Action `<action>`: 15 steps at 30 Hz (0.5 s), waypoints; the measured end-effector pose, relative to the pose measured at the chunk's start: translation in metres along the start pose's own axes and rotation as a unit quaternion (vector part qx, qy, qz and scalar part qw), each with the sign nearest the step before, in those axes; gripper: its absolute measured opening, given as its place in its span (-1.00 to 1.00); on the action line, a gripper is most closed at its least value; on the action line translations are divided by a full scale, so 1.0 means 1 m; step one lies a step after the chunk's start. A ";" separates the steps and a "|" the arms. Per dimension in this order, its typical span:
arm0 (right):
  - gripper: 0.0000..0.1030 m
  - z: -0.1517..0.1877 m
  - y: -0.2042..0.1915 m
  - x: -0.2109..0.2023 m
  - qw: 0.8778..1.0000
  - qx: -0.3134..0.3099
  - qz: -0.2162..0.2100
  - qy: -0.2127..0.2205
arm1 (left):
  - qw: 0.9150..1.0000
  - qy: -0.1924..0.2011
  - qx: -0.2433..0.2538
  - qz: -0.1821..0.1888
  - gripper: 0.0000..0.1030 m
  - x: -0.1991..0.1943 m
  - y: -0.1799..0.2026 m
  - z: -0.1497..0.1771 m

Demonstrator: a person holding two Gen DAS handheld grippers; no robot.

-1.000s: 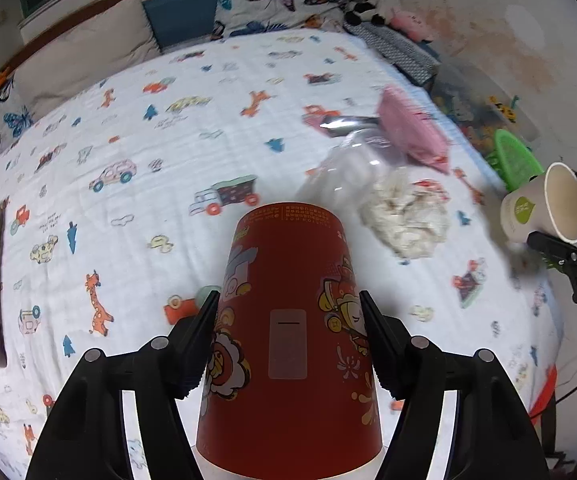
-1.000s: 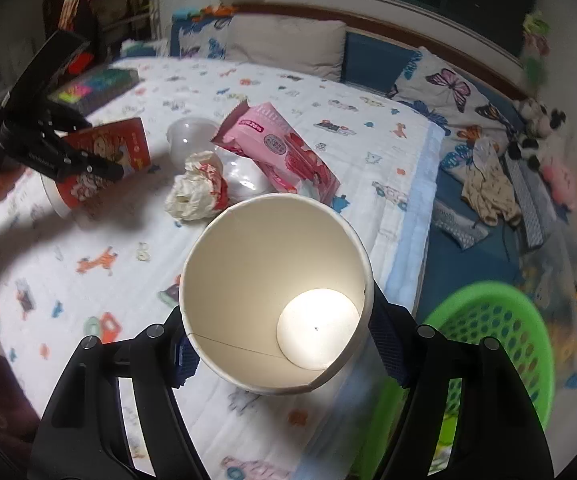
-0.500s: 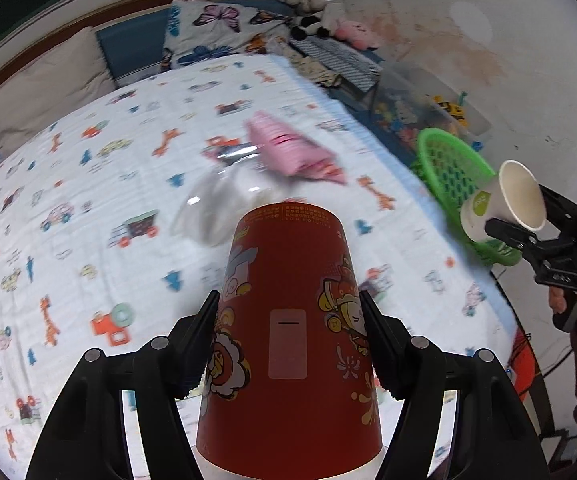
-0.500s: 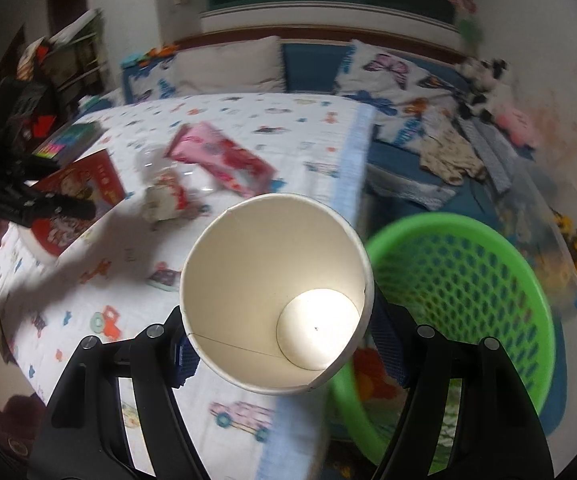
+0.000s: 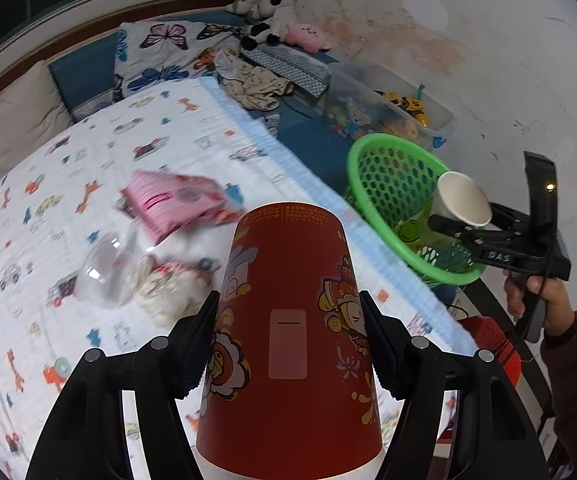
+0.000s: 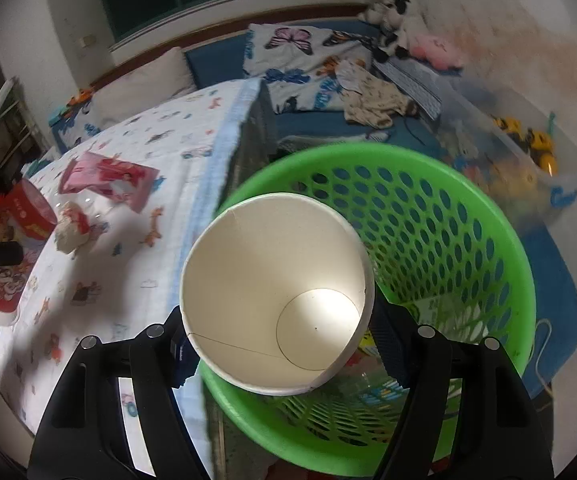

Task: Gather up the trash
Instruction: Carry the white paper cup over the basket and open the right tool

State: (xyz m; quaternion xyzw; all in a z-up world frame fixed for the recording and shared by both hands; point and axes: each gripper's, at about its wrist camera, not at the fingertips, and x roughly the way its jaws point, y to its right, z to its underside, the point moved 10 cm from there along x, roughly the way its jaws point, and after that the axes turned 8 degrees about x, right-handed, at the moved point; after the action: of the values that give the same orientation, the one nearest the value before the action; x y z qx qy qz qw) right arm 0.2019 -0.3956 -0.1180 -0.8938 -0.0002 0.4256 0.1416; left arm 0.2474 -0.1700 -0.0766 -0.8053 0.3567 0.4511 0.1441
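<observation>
Both hands have swung off the bed toward the green basket (image 6: pixel 488 240): right gripper (image 6: pixel 276 340) now holds the white cup (image 6: pixel 276 292) right over it, left gripper's (image 5: pixel 288 332) jaws clamp the red cup (image 5: pixel 288 320), so drop's next I guess.

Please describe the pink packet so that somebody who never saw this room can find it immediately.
Start at the bed with the white cartoon-print sheet. Near its blue-trimmed edge lie three bits of litter together. The pink packet is the flat, printed one farthest from the camera, behind the clear plastic dome and crumpled wrapper.
</observation>
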 end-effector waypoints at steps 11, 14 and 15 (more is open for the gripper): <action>0.54 0.006 0.020 0.005 0.999 0.034 0.000 0.001 | 0.999 0.001 0.029 0.022 0.26 0.021 0.043 -0.037; 0.54 0.007 0.023 0.002 0.999 0.038 0.001 0.004 | 0.999 0.004 0.036 0.030 0.26 0.026 0.055 -0.048; 0.54 0.008 0.024 0.000 0.999 0.038 0.002 0.005 | 0.999 0.005 0.038 0.032 0.27 0.029 0.059 -0.052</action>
State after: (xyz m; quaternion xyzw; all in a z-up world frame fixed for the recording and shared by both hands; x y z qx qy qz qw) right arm 0.1930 -0.4169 -0.1289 -0.8900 0.0184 0.4207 0.1751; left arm 0.2481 -0.2539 -0.0666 -0.7893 0.4003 0.4378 0.1586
